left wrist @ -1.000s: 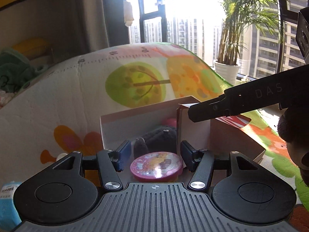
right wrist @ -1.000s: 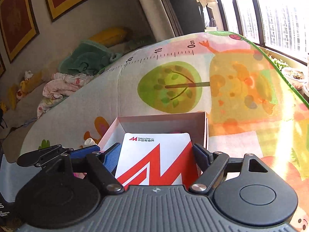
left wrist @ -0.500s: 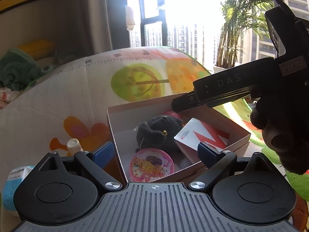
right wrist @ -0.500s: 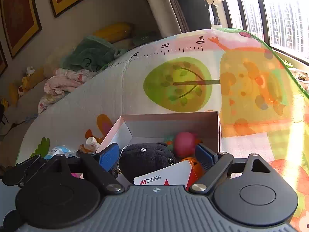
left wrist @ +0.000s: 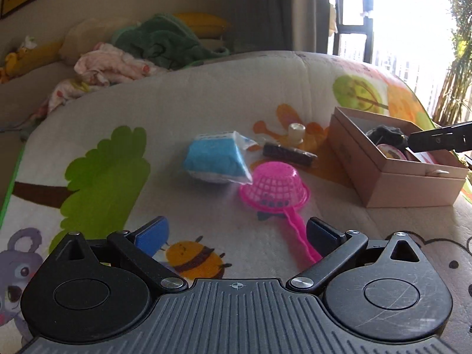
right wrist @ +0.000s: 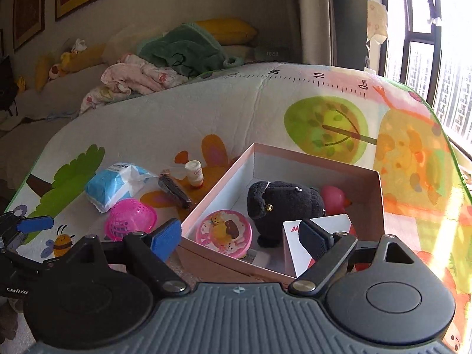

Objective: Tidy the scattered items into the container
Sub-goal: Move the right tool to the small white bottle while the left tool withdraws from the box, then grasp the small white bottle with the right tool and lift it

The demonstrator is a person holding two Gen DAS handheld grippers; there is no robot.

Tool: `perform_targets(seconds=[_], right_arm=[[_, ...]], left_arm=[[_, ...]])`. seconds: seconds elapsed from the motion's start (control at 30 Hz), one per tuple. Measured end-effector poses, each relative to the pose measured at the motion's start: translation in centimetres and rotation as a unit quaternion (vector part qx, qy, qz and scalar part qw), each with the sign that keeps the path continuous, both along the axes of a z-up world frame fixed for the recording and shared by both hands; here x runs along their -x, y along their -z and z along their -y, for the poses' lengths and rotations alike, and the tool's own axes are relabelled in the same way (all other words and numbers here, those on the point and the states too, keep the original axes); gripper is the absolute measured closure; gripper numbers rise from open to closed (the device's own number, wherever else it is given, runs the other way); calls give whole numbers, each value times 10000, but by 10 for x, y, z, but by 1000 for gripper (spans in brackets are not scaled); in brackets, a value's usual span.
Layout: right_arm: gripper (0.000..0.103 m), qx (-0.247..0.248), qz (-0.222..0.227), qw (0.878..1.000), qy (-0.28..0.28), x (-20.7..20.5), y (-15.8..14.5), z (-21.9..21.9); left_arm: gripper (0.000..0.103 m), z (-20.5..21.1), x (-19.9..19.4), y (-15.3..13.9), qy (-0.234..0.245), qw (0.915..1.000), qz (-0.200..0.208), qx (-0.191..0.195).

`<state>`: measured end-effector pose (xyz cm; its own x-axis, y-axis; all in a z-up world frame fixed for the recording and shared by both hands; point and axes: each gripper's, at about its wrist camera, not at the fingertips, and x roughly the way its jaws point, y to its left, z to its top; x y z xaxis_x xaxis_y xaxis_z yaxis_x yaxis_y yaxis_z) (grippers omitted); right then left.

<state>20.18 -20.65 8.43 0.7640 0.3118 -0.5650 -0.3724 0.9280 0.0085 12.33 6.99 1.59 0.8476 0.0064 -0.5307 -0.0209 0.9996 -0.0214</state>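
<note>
Left gripper [left wrist: 236,231] jaws have just been opening and now stand wide, nothing between the pads; it points down at the play mat [left wrist: 188,112] over the loose items. Pink strainer [left wrist: 274,187] lies upside down just ahead of it, handle running toward the right finger [left wrist: 323,234]. Blue wipes pack [left wrist: 215,159] sits just beyond the strainer, touching its rim or nearly (can't tell which). Dark flat bar [left wrist: 289,153] and small white bottle [left wrist: 296,132] sit between the pack and the box [left wrist: 410,188].

Right gripper [right wrist: 240,236] jaws have opened further in the last second too, spread and empty, over the near edge of the box. Inside the box: black plush [right wrist: 283,203], round pink tin [right wrist: 225,231], pink toy [right wrist: 333,199] behind the plush, white-and-red card [right wrist: 295,253] leaning at the near right corner, just behind the right finger.
</note>
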Motion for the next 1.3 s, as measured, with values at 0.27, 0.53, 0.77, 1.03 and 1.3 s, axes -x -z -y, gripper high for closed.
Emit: perform_targets(seconds=[0.27,0.53,0.77,1.03,1.3], right_arm=[[38,490,110,9954,-815,10,8,-102],[52,761,-337,9965,-93,-84,7,-152],[53,1138,-645,9871,927,-146,32,-164],[77,1119,-716,9868,929,-135,36,-157],[77,524,-166,9985,-46,-4,-13,-89]], left_arm=[[1,-46,27,8,-485,9963,265,653],[1,-54,29,10,-522,9924,360,1051],[1,-59,31,12,-514,9902,399,1236],[1,-63,29,14,-554,9883,314,1386],[1,-62,28,14,-564,9889,249,1350]])
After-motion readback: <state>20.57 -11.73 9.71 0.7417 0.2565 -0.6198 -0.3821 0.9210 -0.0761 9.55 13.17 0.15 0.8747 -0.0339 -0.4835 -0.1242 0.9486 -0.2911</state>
